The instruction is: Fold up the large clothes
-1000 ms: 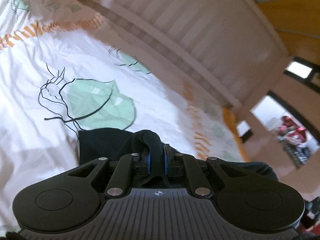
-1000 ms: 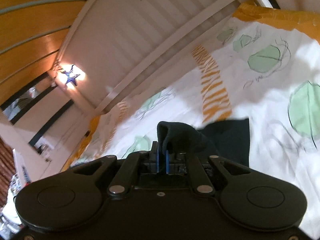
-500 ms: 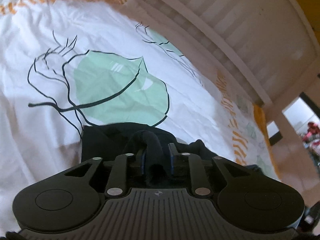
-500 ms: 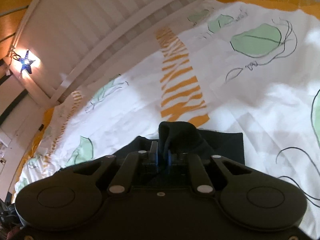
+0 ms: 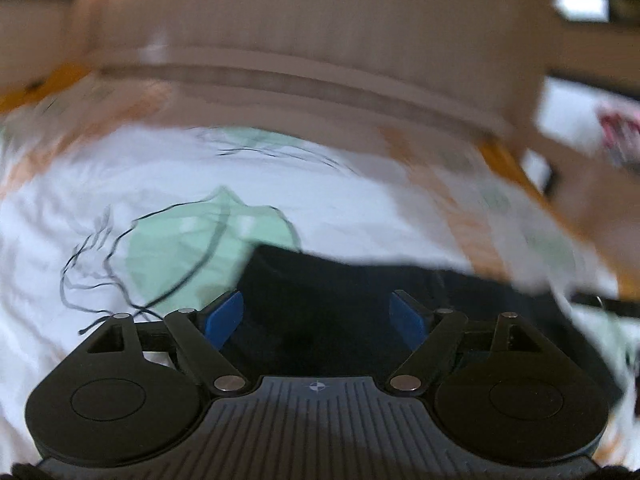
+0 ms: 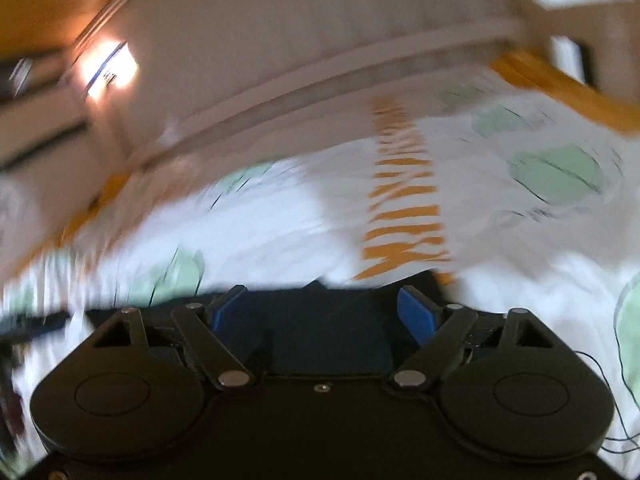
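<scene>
Both the left gripper (image 5: 318,314) and right gripper (image 6: 325,314) stand spread wide, gripping nothing. The dark fabric garment (image 5: 340,280) lies flat between their blue pads, with the white leaf-printed bedsheet (image 5: 360,216) beyond at twelve o'clock.

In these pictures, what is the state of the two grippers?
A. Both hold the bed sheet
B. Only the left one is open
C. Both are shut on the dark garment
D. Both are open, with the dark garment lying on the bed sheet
D: the left gripper and the right gripper both have their blue fingers spread apart, and the dark garment lies loose on the bed sheet.
</scene>
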A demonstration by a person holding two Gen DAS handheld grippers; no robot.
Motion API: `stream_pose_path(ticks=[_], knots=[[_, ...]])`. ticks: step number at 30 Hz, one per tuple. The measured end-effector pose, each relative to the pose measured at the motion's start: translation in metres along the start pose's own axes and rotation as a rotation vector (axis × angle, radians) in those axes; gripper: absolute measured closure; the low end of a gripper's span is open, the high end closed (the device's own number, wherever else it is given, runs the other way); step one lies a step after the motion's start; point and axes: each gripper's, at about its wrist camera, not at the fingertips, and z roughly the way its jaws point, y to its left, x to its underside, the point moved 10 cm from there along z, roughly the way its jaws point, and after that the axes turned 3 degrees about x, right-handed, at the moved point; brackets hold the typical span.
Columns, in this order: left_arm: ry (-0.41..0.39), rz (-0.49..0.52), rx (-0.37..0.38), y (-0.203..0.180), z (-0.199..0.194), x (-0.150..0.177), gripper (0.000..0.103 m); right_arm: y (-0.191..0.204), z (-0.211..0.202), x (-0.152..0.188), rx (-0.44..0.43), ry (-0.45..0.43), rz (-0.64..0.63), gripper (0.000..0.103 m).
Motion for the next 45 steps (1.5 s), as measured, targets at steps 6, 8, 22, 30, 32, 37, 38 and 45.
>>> stream_pose_path(ticks=[6, 8, 22, 30, 32, 37, 38, 45], knots=[[0.086, 0.194, 0.051, -0.037, 0.012, 0.046, 0.024, 0.064, 0.005, 0.034, -0.066, 0.063, -0.269, 0.02], [0.115, 0.167, 0.032, -0.029, 0.025, 0.051, 0.024, 0.073, 0.013, 0.042, -0.071, 0.095, -0.317, 0.02], [0.206, -0.095, -0.04, 0.048, 0.06, 0.06, 0.0, 0.004, 0.096, 0.021, 0.142, 0.172, -0.176, 0.023], [0.25, -0.242, -0.156, 0.082, 0.076, 0.048, 0.0, -0.009, 0.109, 0.025, 0.179, 0.199, -0.142, 0.014], [0.261, -0.276, -0.158, 0.088, 0.075, 0.046, 0.001, -0.012, 0.108, 0.024, 0.187, 0.199, -0.12, 0.014], [0.204, -0.251, -0.146, 0.09, 0.047, 0.035, 0.001, -0.016, 0.071, 0.012, 0.159, 0.127, -0.106, 0.015], [0.197, -0.26, -0.132, 0.09, 0.04, 0.034, 0.001, -0.019, 0.058, 0.009, 0.14, 0.106, -0.089, 0.015], [0.203, -0.234, -0.093, 0.085, 0.008, 0.047, 0.001, -0.065, -0.011, 0.031, 0.104, 0.134, 0.042, 0.014]])
